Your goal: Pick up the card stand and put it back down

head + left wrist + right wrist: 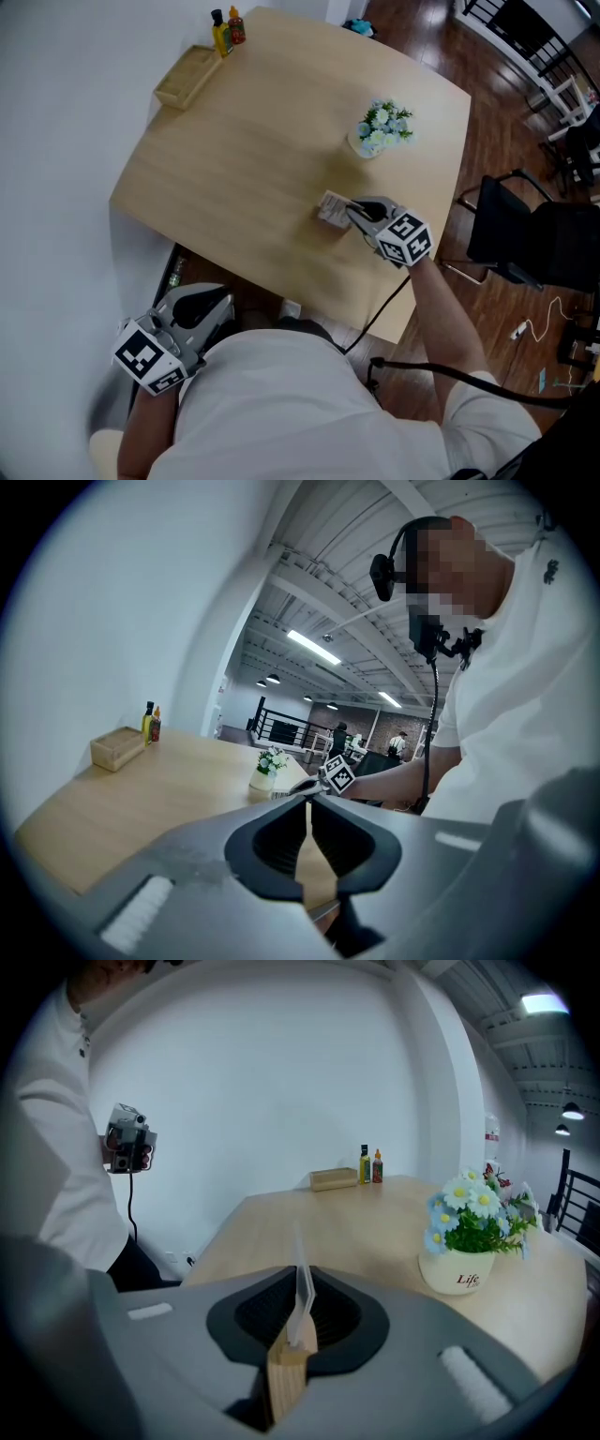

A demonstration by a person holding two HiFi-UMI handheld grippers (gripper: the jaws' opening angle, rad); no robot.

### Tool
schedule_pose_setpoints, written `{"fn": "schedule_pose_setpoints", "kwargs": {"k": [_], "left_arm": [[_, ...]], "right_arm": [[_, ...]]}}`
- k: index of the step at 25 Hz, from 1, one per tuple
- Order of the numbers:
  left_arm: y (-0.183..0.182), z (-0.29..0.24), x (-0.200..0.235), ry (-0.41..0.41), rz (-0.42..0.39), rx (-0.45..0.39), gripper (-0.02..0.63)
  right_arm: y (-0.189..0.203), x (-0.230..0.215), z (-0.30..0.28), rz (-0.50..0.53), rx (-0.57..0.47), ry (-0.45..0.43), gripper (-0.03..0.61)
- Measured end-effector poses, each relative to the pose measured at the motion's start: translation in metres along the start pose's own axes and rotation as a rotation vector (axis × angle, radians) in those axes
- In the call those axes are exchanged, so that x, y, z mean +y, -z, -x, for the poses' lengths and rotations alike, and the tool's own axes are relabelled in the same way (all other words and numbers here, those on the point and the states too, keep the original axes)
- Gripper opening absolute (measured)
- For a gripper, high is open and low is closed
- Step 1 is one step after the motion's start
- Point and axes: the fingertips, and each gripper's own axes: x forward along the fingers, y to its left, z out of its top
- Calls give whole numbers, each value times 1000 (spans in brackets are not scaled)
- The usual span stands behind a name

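Observation:
The card stand is a small wooden block holding a clear upright card, on the light wooden table near its right front. My right gripper is shut on it from the right. In the right gripper view the wooden base and clear card sit pinched between the jaws of the right gripper. My left gripper hangs off the table's near edge, beside the person's body. In the left gripper view the left gripper has its jaws together with nothing between them.
A white pot of blue and white flowers stands just beyond the card stand. A wooden box and two small bottles sit at the far left corner. A black chair stands right of the table.

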Motion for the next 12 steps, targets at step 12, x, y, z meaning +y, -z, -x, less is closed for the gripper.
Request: {"fn": "schedule_pose_setpoints", "kwargs": {"k": [12], "left_arm": [[-3, 1, -2, 4, -2, 6, 23]], "right_arm": [[-5, 5, 1, 1, -16, -22, 25]]}}
